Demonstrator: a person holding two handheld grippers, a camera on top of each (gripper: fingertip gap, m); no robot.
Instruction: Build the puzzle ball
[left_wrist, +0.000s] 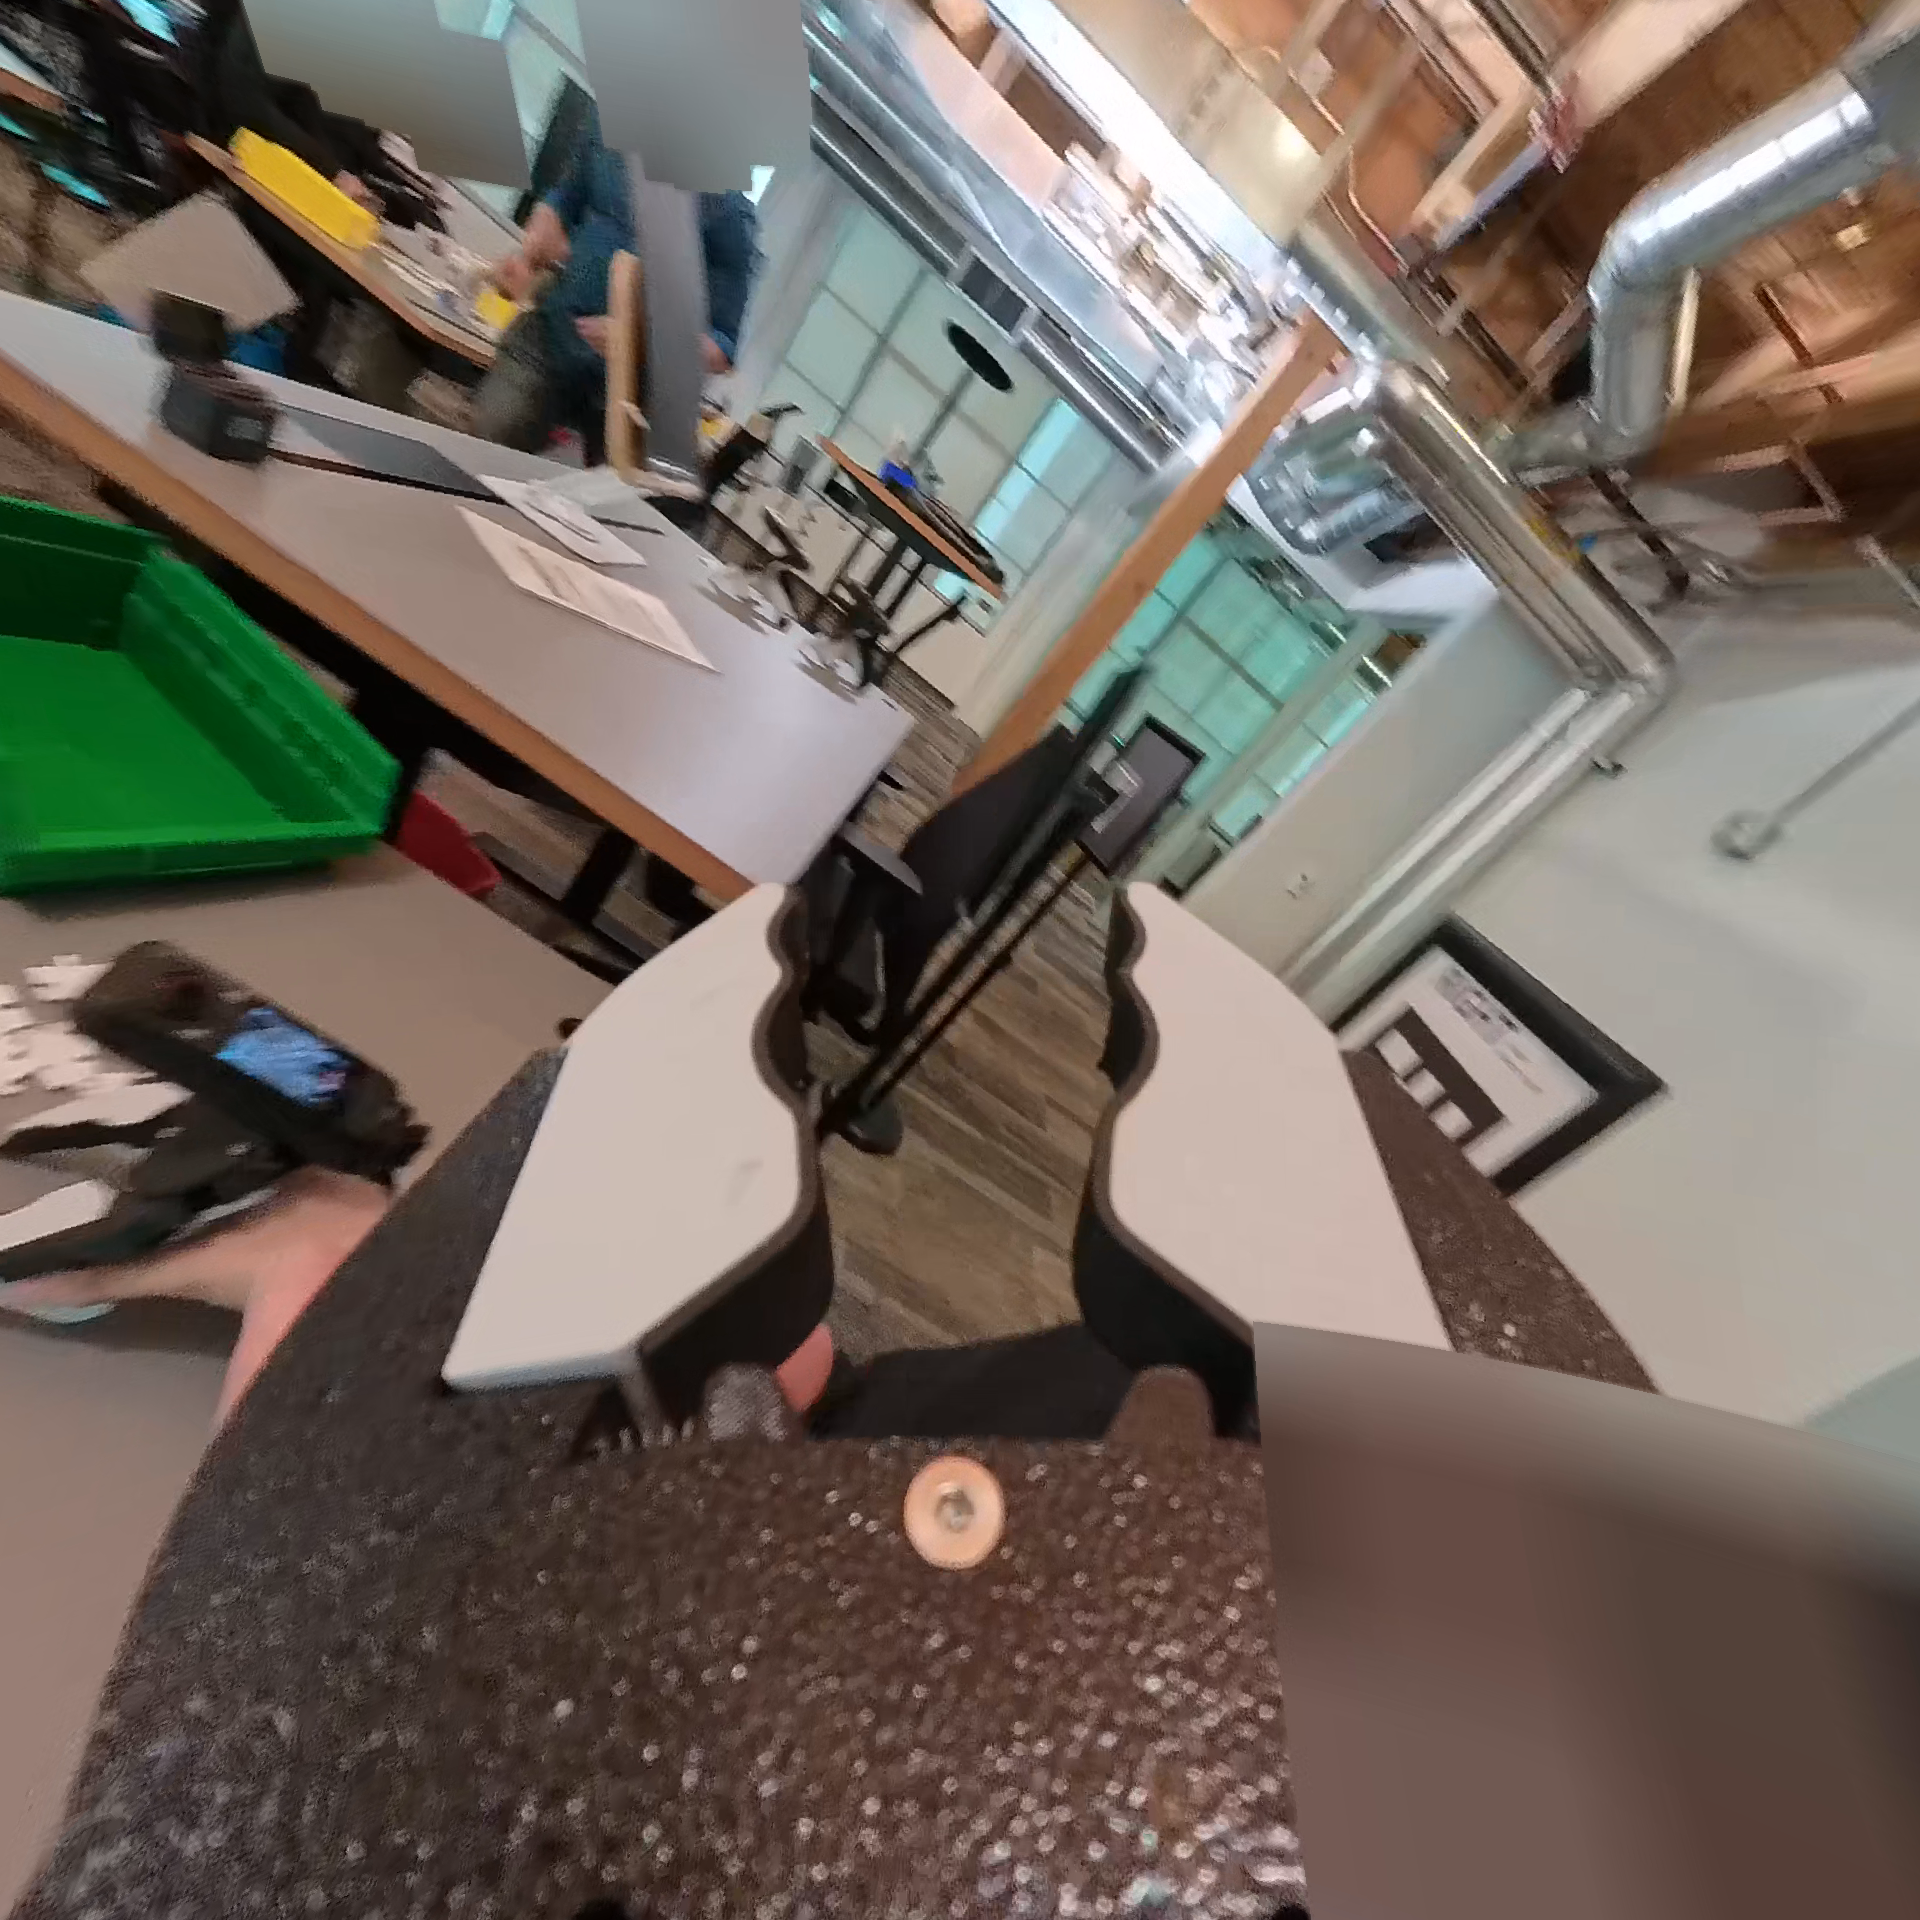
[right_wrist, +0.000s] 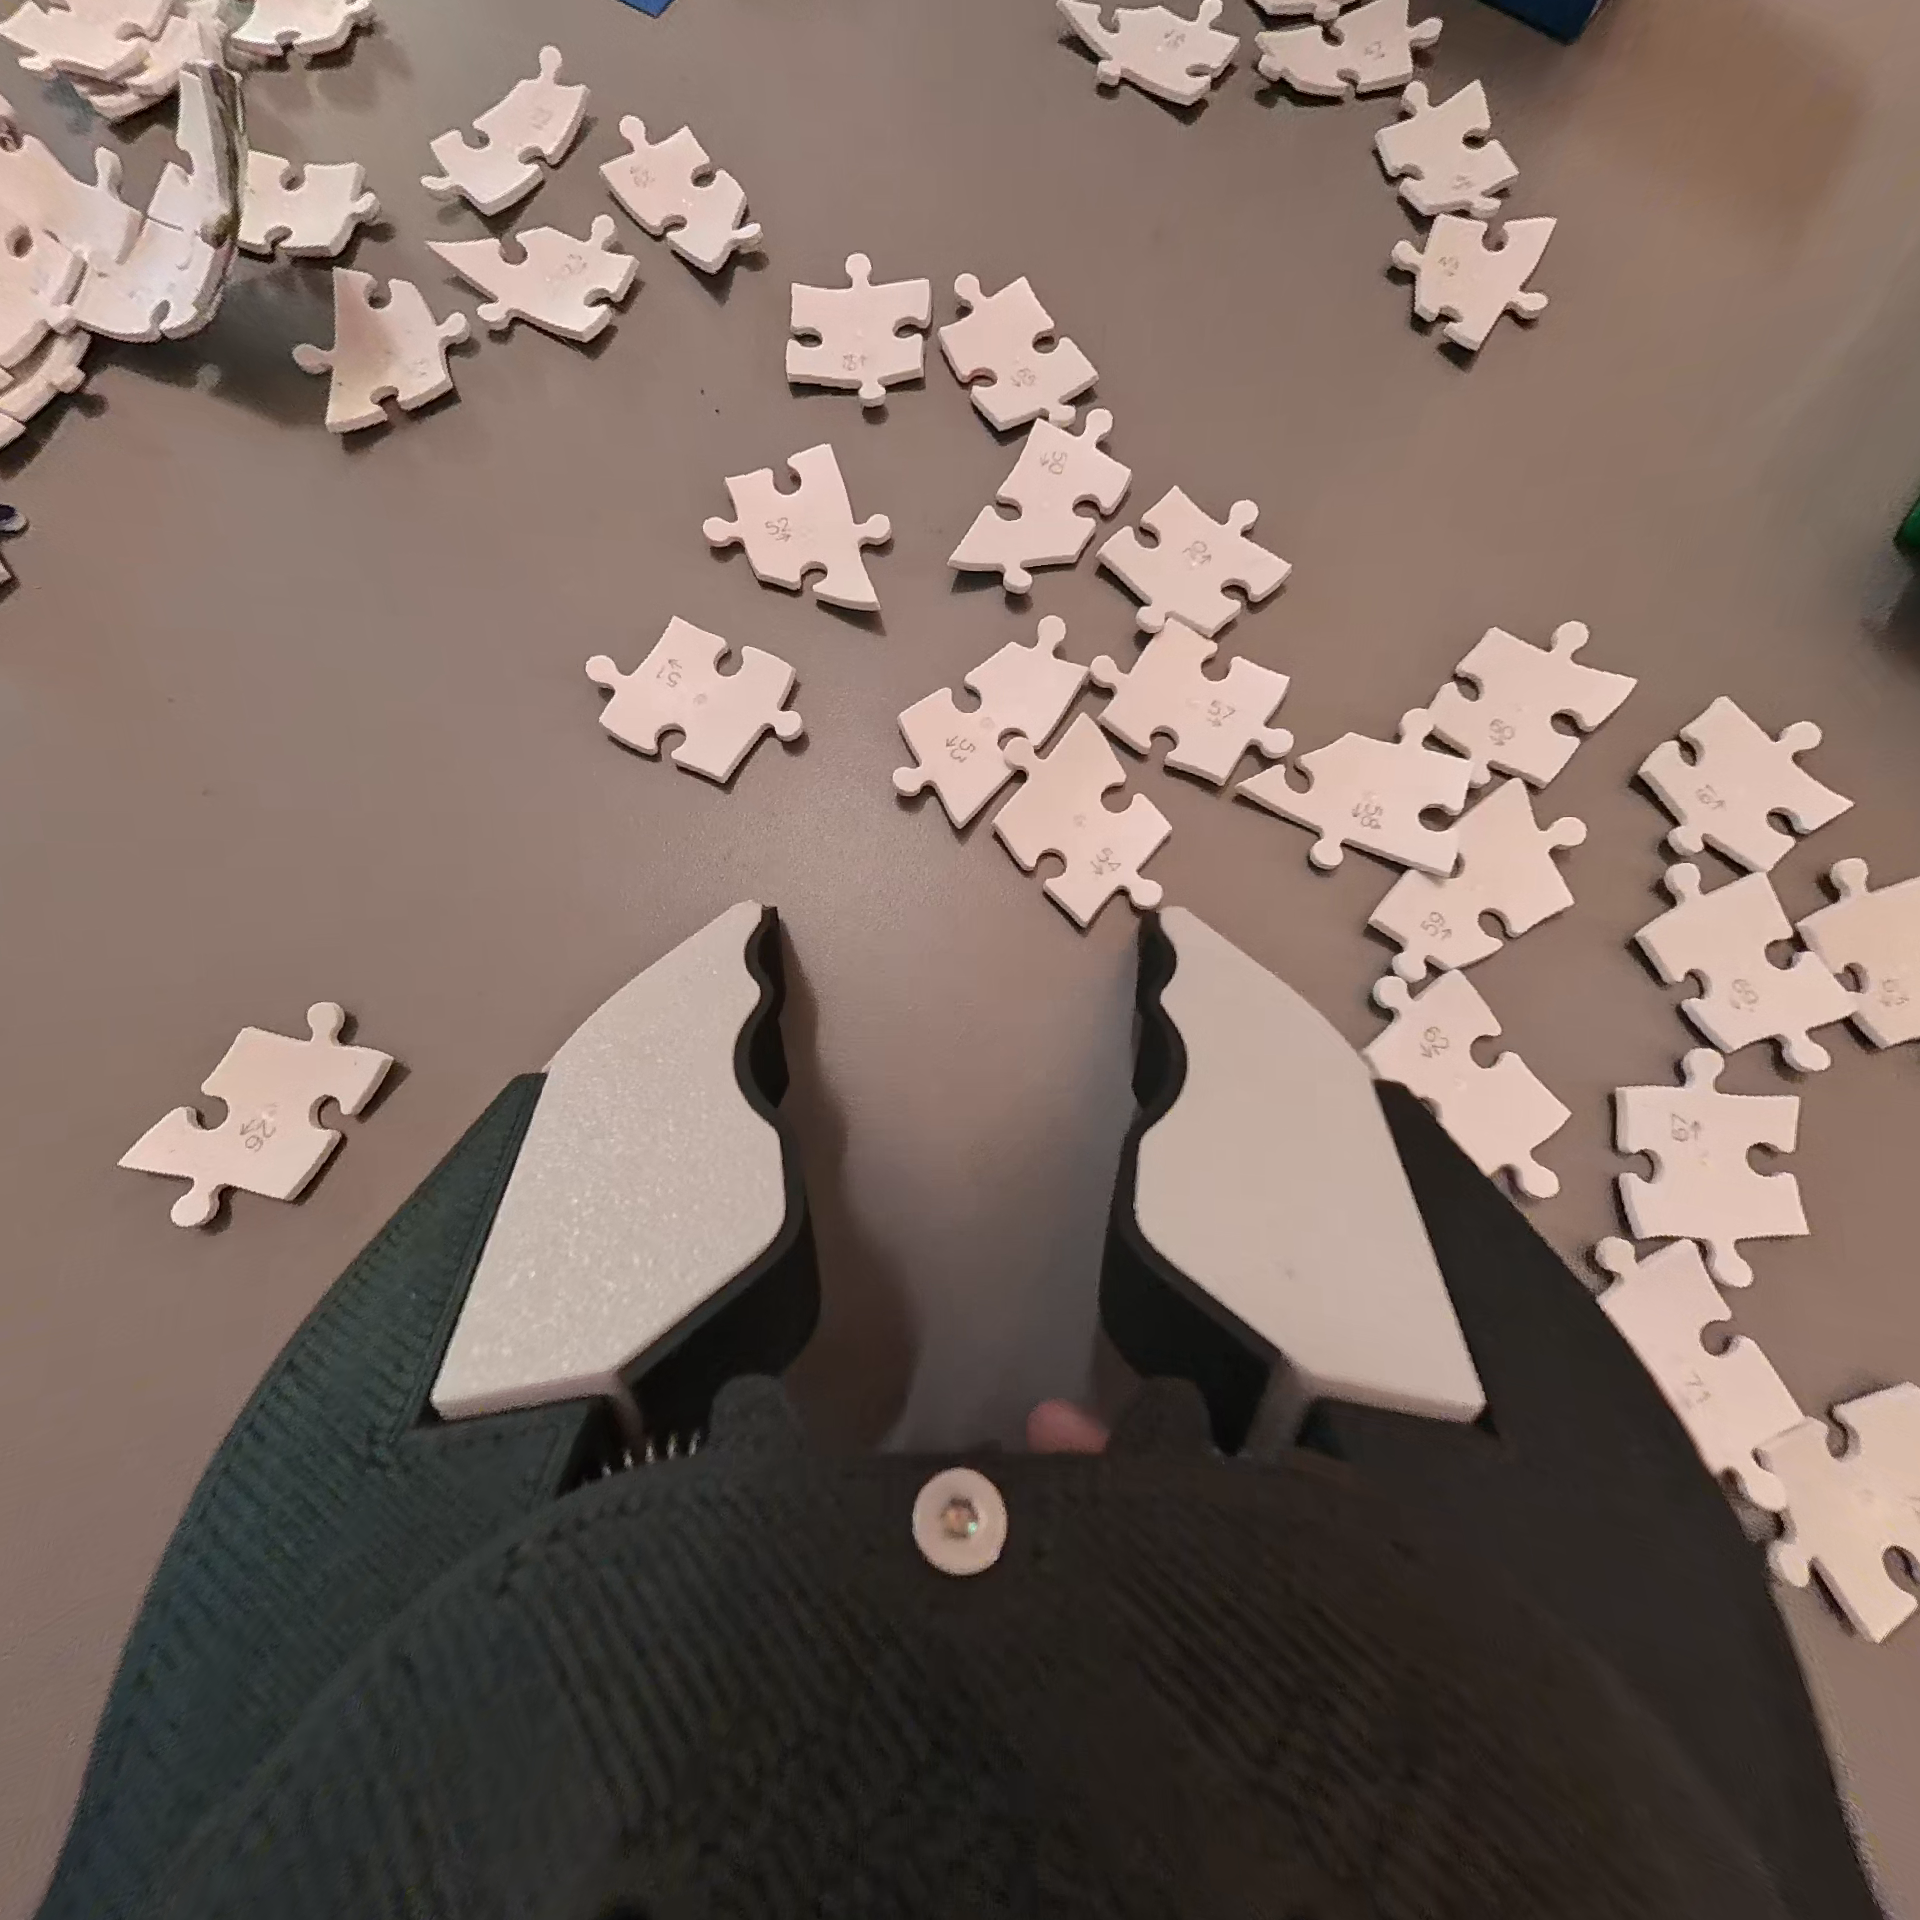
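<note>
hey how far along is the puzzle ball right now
Early on. Done: a small curved section of joined pieces stands at the table's far left edge. In hand: nothing; the right gripper hangs open-jawed over bare table beside the loose pieces, and the left gripper is open too, pointed out into the room. Left: dozens of pieces lie scattered, unjoined.

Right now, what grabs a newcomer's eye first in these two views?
In the right wrist view, white puzzle pieces lie scattered over the grey table, with a partly built curved section at top left; the right gripper hangs above them, jaws open and empty. The left gripper, also open, points across the room past a green bin.
</note>
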